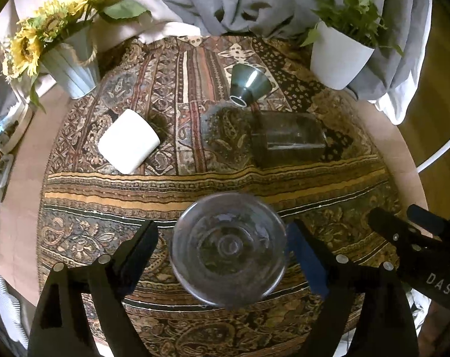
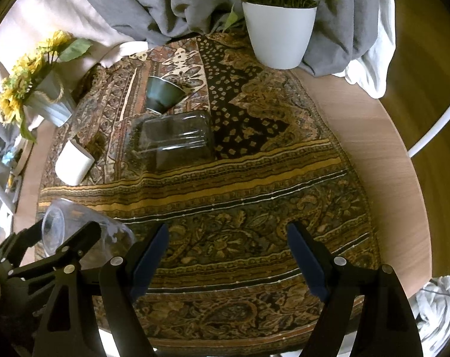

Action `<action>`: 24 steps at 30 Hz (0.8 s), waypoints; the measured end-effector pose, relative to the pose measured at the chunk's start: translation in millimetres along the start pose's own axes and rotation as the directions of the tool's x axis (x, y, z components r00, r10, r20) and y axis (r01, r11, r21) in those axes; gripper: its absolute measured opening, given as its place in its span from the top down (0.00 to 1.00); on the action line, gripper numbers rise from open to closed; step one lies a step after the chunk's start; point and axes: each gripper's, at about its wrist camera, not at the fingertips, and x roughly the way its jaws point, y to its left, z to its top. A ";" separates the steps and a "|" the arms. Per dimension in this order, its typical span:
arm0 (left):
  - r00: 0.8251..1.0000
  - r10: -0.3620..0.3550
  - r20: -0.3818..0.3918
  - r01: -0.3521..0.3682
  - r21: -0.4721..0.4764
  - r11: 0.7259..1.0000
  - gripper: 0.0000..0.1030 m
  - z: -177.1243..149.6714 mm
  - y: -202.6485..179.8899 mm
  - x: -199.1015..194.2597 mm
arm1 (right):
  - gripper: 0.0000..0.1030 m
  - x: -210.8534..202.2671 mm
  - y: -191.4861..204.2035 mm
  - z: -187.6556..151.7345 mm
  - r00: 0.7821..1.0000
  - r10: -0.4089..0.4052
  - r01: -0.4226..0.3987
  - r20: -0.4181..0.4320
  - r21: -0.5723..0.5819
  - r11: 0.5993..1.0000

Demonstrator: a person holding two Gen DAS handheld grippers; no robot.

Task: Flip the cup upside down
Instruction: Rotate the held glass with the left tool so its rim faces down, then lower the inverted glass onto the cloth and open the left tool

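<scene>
A clear glass cup [image 1: 228,251] lies between the fingers of my left gripper [image 1: 223,255], its round base facing the camera. The jaws stand wide on either side of it with gaps, so it looks not clamped. The same cup shows in the right wrist view [image 2: 85,232] at the lower left, on its side, beside the left gripper's fingers [image 2: 76,241]. My right gripper [image 2: 228,255] is open and empty above the patterned cloth [image 2: 254,196]. Its fingers [image 1: 403,232] show at the right edge of the left wrist view.
On the cloth stand an upside-down white cup [image 1: 129,141], a dark green cup [image 1: 248,84] and a clear square glass jar [image 1: 287,138] lying down. A sunflower pot [image 1: 70,65] is at the back left, a white plant pot [image 1: 338,55] at the back right. Grey fabric lies behind.
</scene>
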 end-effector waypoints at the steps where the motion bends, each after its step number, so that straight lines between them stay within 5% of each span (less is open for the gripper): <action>1: 1.000 -0.007 0.005 0.007 0.000 1.000 0.11 0.7 0.5 -0.4 | 0.20 -0.8 -0.1 0.1 1.000 -0.001 0.001 0.000 0.001 1.000; 10: 0.996 -0.016 0.087 0.017 -0.018 1.000 0.02 4.0 10.2 -42.2 | 0.20 -25.3 3.5 1.1 0.999 0.013 -0.014 0.036 0.020 1.000; 15: 0.990 0.043 0.131 -0.039 -0.029 0.999 0.00 -4.1 22.1 -66.8 | 0.15 -40.0 20.7 -3.3 0.998 0.019 -0.018 0.056 -0.022 1.000; 24: 0.992 0.093 0.089 -0.089 -0.054 0.995 0.00 -24.5 50.1 -74.3 | 0.10 -50.3 52.6 -23.7 0.999 -0.009 0.013 0.052 -0.082 0.997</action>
